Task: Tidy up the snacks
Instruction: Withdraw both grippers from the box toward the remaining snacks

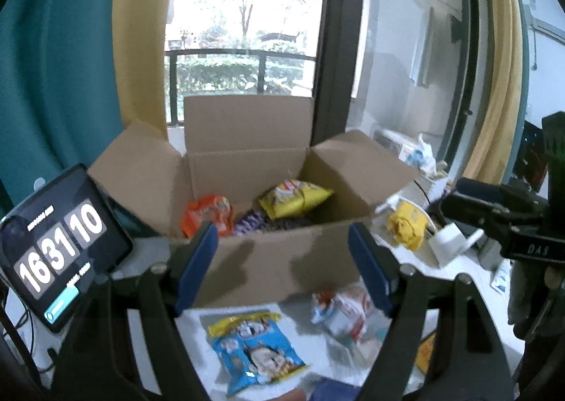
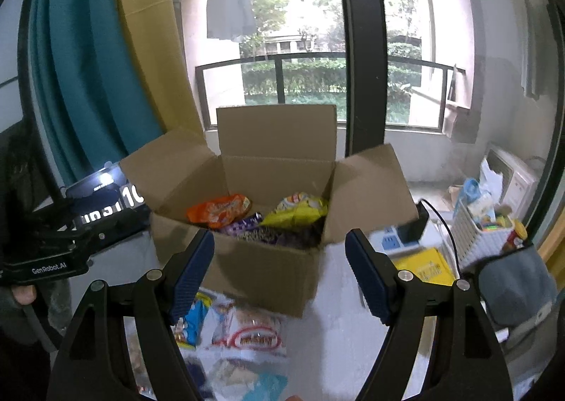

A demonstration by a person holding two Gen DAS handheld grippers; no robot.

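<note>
Both grippers, left (image 1: 282, 268) and right (image 2: 279, 272), were spread, empty; blue snack bag (image 1: 252, 348) lay lengthwise toward cardboard box (image 1: 282, 259).

We read "16 31 10" in large white flip digits on the tablet (image 1: 60, 245) left of the cardboard box (image 1: 268, 256); its smaller captions are too blurred. Right of that box, the other hand-held gripper's black body (image 1: 529, 245) bears "DAS". In the right wrist view, the black body (image 2: 49, 268) left of the box reads "GenRobot.AI". Snack packet print is illegible.

The purple packet (image 1: 249, 224) lies half hidden behind the cardboard box (image 1: 268, 259) wall; its print blurs.
</note>
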